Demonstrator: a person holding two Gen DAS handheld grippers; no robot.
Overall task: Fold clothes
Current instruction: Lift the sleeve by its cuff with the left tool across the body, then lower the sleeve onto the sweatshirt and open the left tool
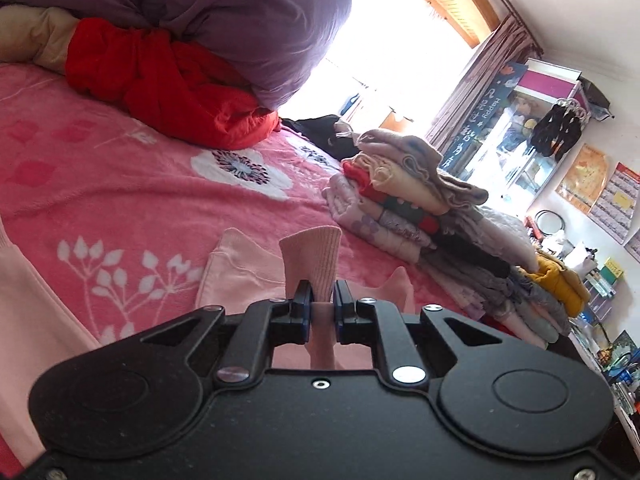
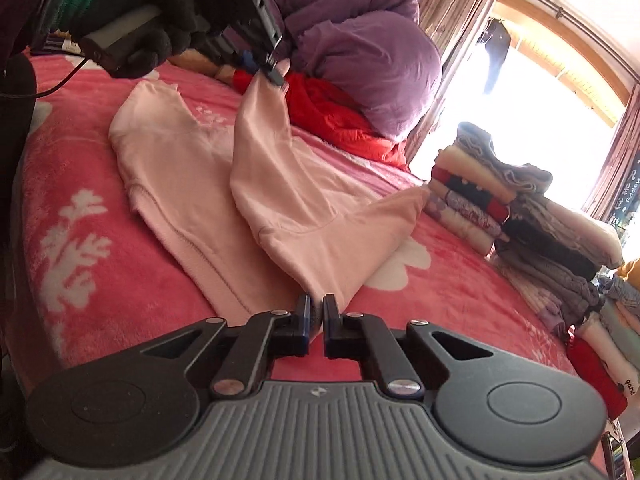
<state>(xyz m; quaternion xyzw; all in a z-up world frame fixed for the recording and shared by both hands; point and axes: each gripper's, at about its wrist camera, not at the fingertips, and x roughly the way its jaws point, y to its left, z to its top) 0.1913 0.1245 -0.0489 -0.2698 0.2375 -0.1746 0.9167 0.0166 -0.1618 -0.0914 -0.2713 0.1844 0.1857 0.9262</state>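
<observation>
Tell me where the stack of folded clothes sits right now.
The stack of folded clothes sits on the pink floral blanket at the right of both wrist views, by the bright window, beyond the pink garment.

The pink garment (image 2: pixel 280 208) is soft matt cloth, its cuff (image 1: pixel 314 258) ribbed knit. The bed blanket (image 2: pixel 100 216) beneath it looks fleecy. Each hand-held gripper (image 2: pixel 316 312) is matt black, probably plastic, with shiny metal screws. The glove (image 2: pixel 136 28) holding the far one seems woolly knit.
</observation>
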